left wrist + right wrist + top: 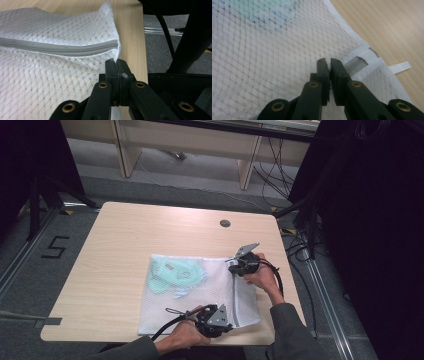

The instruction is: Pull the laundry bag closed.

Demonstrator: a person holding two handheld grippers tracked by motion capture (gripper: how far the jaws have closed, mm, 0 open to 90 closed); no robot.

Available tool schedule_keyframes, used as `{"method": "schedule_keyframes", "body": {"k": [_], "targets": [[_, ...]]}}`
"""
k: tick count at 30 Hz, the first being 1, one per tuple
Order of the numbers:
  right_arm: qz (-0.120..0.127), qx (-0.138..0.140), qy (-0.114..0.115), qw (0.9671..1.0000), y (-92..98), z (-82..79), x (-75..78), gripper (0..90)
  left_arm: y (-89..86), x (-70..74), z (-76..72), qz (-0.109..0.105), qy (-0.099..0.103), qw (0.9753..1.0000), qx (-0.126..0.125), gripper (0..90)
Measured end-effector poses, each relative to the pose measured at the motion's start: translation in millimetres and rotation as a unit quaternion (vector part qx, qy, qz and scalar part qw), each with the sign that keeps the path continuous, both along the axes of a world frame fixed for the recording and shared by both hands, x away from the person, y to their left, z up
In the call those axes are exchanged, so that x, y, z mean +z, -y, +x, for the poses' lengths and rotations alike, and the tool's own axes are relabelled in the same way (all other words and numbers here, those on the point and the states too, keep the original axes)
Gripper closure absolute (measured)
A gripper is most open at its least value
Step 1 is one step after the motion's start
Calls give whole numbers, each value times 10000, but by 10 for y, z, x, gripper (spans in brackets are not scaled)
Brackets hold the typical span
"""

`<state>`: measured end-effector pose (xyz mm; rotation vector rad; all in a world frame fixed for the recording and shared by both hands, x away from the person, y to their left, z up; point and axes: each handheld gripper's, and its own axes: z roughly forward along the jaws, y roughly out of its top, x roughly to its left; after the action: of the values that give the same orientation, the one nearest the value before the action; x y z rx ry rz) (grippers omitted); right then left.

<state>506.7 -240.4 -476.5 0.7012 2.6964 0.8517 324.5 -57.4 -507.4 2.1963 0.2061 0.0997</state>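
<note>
A white mesh laundry bag [200,292] lies flat on the tabletop [115,250], toward its near right corner, with a pale green garment [176,274] showing through the netting at the bag's far left part. The bag's grey zipper [62,48] runs along its right side (closed along the stretch seen in the left gripper view). The left hand-held gripper [225,322] has its jaws pressed together on the bag's near right corner, at the near edge of the tabletop. The right hand-held gripper [239,265] pinches the mesh at the zipper's far end, its jaws nearly together on a fold of fabric.
</note>
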Motion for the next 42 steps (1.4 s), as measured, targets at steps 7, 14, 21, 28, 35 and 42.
{"method": "schedule_keyframes", "body": {"k": [7,14,21,28,35,42], "targets": [[50,7,-35,10000,-4,43,-4,863,-6,2,-4,6,7,10000,18,891],[91,-115,-5,9999,20,72,-3,863,-3,-3,-14,5,20,10000,31,892],[123,-153,-28,9998,47,122,8,863,3,-14,-18,19,14,10000,24,892],[78,-182,-70,9998,63,160,16,863,5,-11,-30,2,1,10000,51,892],[167,-261,6,9995,83,197,23,863,7,-11,-34,11,-7,10000,15,892],[200,-292,-25,9994,80,225,9,863,9,-20,-36,16,-5,10000,32,892]]}}
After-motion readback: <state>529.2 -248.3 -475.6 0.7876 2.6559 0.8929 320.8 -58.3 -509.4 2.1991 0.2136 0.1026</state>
